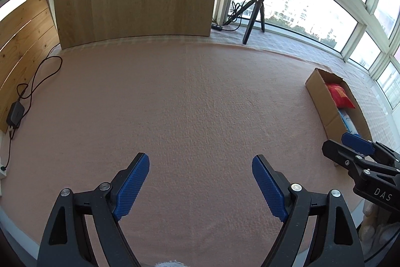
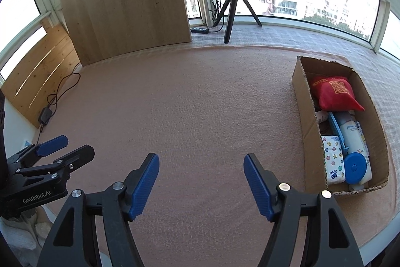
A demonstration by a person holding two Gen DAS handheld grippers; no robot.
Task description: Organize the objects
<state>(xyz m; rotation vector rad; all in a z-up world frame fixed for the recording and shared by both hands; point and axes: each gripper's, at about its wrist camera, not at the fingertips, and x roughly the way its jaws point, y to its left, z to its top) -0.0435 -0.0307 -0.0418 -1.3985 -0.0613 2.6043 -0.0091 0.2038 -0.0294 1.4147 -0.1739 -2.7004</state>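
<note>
Left gripper (image 1: pixel 200 183) and right gripper (image 2: pixel 201 182) hover side by side, jaws spread wide, blue pads (image 1: pixel 131 188) gripping nothing.

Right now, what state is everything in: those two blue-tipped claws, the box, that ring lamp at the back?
Left gripper: open, holding nothing.
Right gripper: open, holding nothing.
Brown cardboard box: open-topped, packed with items.
Red cloth pouch: lying in the box's far end.
White bottle with blue cap: lying on its side in the box, capped.
White ring light on black tripod: standing upright, unlit.
</note>
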